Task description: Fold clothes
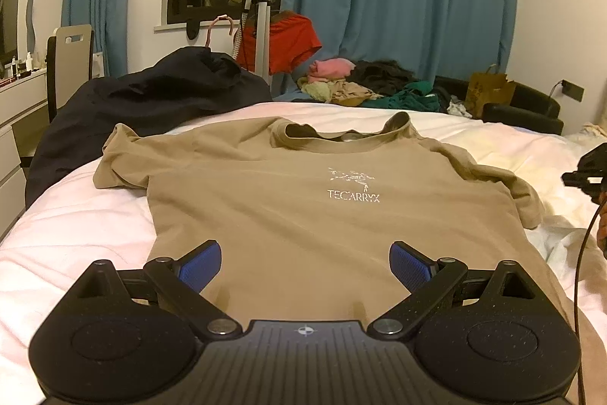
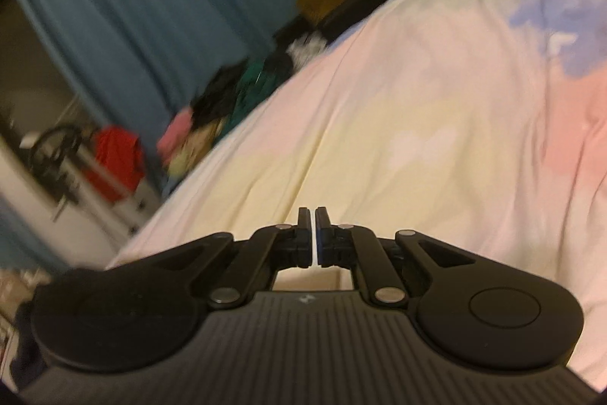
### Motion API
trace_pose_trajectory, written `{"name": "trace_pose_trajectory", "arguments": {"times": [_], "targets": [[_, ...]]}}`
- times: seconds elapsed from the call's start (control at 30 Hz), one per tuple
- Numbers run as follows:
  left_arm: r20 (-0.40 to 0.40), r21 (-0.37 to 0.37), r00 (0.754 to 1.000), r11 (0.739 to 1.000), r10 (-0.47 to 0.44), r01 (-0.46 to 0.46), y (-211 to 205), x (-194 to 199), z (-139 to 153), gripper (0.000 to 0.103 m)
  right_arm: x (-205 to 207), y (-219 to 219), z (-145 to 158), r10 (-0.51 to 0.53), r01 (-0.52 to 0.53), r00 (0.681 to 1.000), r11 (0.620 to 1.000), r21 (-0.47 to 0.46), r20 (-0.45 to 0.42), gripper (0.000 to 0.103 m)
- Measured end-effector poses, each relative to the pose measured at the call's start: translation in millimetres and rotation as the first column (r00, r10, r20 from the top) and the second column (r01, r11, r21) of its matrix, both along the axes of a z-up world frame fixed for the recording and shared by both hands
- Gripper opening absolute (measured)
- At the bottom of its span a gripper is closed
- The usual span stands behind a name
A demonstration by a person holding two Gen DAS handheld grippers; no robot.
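Folding not yet begun. Left gripper hangs over the hem, its blue pads spread wide, holding nothing. The tan short-sleeved cotton T-shirt with a white chest logo lies flat, face up on the pale pastel bedcover, sleeves rumpled, collar away from the onlooker. Right gripper, jaws nearly together and empty, hovers over bare bedcover.
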State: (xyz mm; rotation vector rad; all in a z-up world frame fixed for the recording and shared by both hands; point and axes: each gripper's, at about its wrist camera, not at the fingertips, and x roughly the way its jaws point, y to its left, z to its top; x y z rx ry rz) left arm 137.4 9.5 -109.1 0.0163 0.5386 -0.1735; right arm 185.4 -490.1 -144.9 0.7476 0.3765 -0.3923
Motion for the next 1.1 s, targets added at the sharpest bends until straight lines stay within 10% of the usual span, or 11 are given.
{"name": "trace_pose_trajectory", "arguments": {"times": [0.03, 0.13, 0.17, 0.4, 0.5, 0.57, 0.73, 1.1], "targets": [[0.000, 0.001, 1.000, 1.000, -0.002, 0.002, 0, 0, 0, 0.097, 3, 5, 1, 0.043, -0.043, 0.999, 0.999, -0.008, -0.025, 0.013], [-0.002, -0.002, 1.000, 1.000, -0.002, 0.002, -1, -1, -1, 0.097, 7, 19, -1, 0.131, -0.133, 0.990, 0.991, -0.024, -0.052, 0.088], [-0.003, -0.004, 1.000, 1.000, -0.003, 0.003, -1, 0, -1, 0.097, 7, 24, -3, 0.143, -0.144, 0.988, 0.989, -0.025, -0.054, 0.091], [-0.019, -0.021, 1.000, 1.000, 0.006, -0.006, -1, 6, -6, 0.097, 27, -3, -53, 0.054, -0.036, 0.993, 0.985, 0.168, -0.102, 0.068], [-0.029, -0.023, 1.000, 1.000, 0.000, 0.000, -1, 7, -8, 0.097, 46, 10, -48, 0.172, -0.168, 0.976, 0.985, 0.042, -0.131, 0.059], [-0.029, -0.030, 1.000, 0.999, -0.013, 0.012, -2, 8, -9, 0.097, 51, 18, -39, 0.225, -0.230, 0.964, 0.973, -0.017, -0.144, 0.009], [-0.037, -0.041, 0.999, 0.999, -0.024, 0.022, -4, 16, -10, 0.097, 56, 32, -14, 0.265, -0.284, 0.953, 0.950, -0.130, -0.145, 0.006], [-0.055, -0.077, 0.998, 0.997, -0.006, 0.002, 6, 25, -16, 0.097, 107, -24, 48, 0.015, -0.064, 0.990, 0.934, -0.351, -0.141, 0.005]]}}
